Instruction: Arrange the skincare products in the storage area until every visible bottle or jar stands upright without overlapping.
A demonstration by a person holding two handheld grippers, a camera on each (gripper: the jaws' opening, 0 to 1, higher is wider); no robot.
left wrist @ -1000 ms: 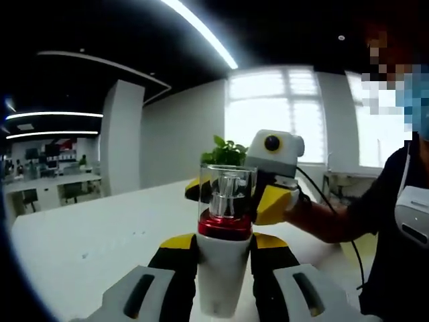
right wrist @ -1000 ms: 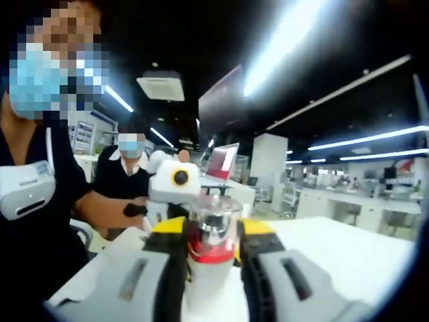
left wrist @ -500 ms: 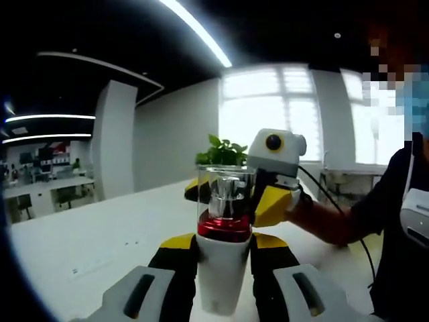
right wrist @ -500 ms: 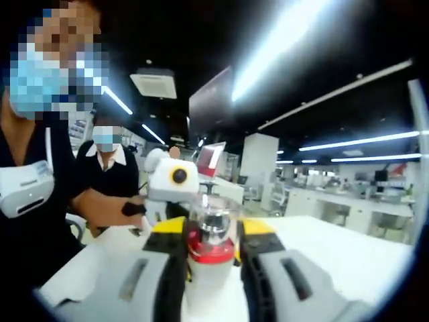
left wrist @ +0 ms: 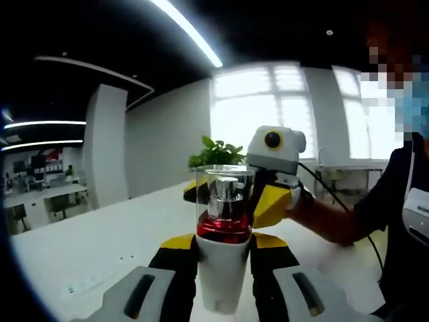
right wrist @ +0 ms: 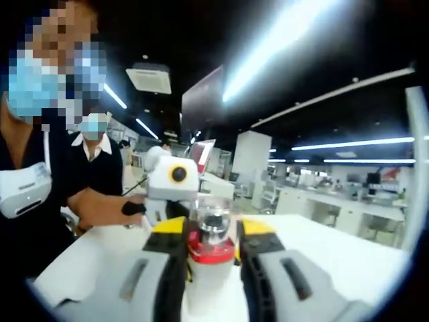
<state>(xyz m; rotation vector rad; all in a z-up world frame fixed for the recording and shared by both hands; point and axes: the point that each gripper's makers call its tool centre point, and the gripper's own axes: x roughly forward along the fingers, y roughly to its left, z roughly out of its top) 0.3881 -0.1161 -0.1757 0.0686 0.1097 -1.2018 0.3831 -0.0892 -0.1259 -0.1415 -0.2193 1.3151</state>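
Pump bottle clamped upright at lower centre between left gripper jaws; right gripper jaws closed on same bottle from opposite side. Grip unchanged over last second, background drifted slightly: bottle carried, not yet placed. White surface beyond. Plant, windows, ceiling lights far.

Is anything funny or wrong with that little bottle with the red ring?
One odd thing: both grippers are clamped on the same bottle at once. The left gripper holds its white body, and the right gripper grips it from the far side by the clear cap. The bottle itself stands upright, with no spill or damage visible.
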